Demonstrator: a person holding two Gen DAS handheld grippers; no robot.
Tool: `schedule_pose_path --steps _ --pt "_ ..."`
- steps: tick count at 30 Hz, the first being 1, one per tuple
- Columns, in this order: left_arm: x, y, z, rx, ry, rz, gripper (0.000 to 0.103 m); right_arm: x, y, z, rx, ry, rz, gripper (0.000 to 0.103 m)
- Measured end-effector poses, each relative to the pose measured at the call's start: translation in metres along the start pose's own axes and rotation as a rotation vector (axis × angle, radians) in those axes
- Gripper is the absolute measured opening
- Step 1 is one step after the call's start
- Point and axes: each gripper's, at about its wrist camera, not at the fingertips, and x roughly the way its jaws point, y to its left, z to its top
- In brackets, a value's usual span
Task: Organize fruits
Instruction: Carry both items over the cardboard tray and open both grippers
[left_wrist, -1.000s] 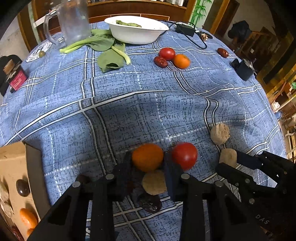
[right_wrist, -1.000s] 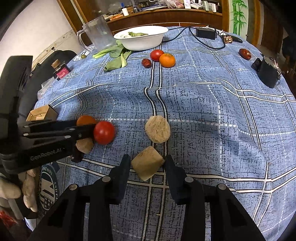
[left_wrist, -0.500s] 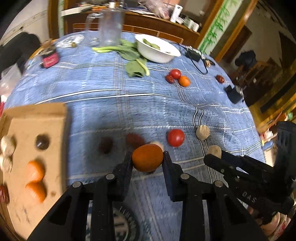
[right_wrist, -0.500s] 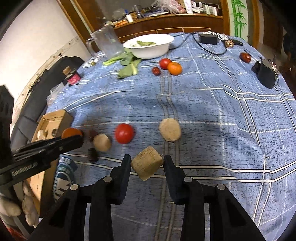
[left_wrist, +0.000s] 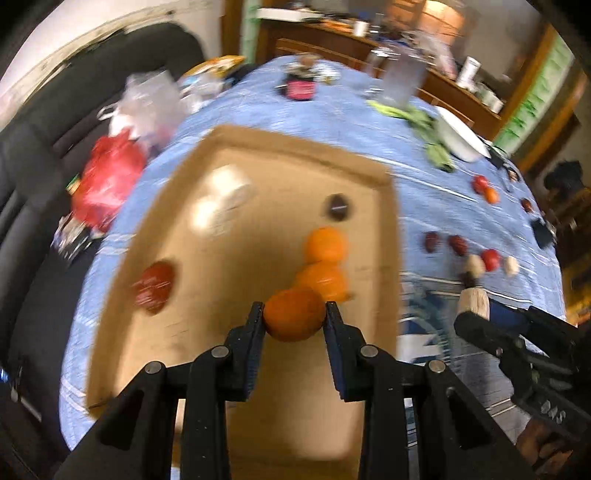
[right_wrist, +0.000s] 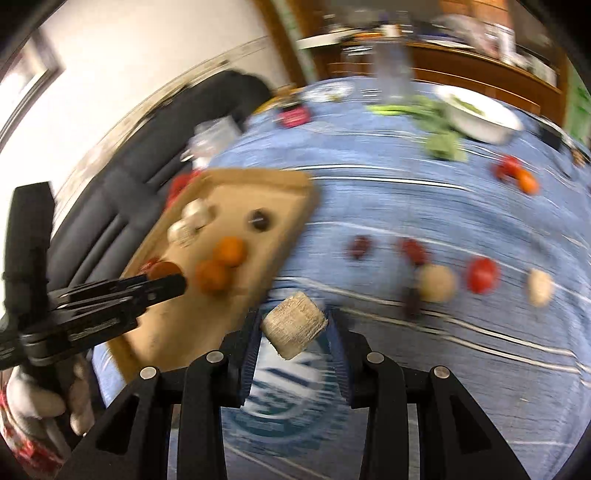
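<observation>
Your left gripper (left_wrist: 294, 314) pinches an orange (left_wrist: 293, 315) between its two black fingers, pads pressed against both sides of the fruit, and it hangs over the near part of the open cardboard box (left_wrist: 384, 206). Farthest left inside that box lies a dark red fruit (left_wrist: 154, 284); further in sit two pale pieces (left_wrist: 221, 201), blurred by motion. Just beyond the held orange you have two more oranges (left_wrist: 325, 258) touching one another, and behind them a dark round fruit (left_wrist: 338, 207) near the far wall. Right of the box, on the blue checked tablecloth (left_wrist: 436, 177), two dark red dates (left_wrist: 445, 243) lie side by side, then a pale lump (left_wrist: 475, 264), a red tomato (left_wrist: 490, 259) and another pale lump (left_wrist: 511, 265) in a rough row. Your right gripper (right_wrist: 294, 325) grips a pale tan chunk (right_wrist: 294, 324), flat-faced and rough, clamped on both sides and held above the cloth beside the box's near right corner; in the left wrist view the same chunk shows at the tip of that gripper, just to the right of the box. At the far end of the table stand a white bowl (right_wrist: 480, 114) with green leaves (right_wrist: 443, 142) beside it, and a tomato and an orange (right_wrist: 517, 175) lie together well apart from the row. Both views are smeared, so finer detail cannot be told.
</observation>
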Motion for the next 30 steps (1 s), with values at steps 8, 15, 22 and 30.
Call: schedule_pose_path --steps 8,15,22,30 --pt "0.014 0.043 0.000 -0.018 0.032 0.044 0.031 0.057 0.073 0.004 -0.164 0.076 0.029 0.040" --pt "0.032 0.057 0.001 -0.020 0.057 0.028 0.031 0.091 0.092 0.001 -0.226 0.111 -0.019 0.040" --pt "0.035 0.063 0.012 -0.045 0.057 0.005 0.031 0.104 0.096 0.000 -0.240 0.113 -0.041 0.040" --pt "0.016 0.075 0.014 -0.133 0.028 -0.043 0.036 0.102 0.100 0.001 -0.249 0.110 -0.039 0.041"
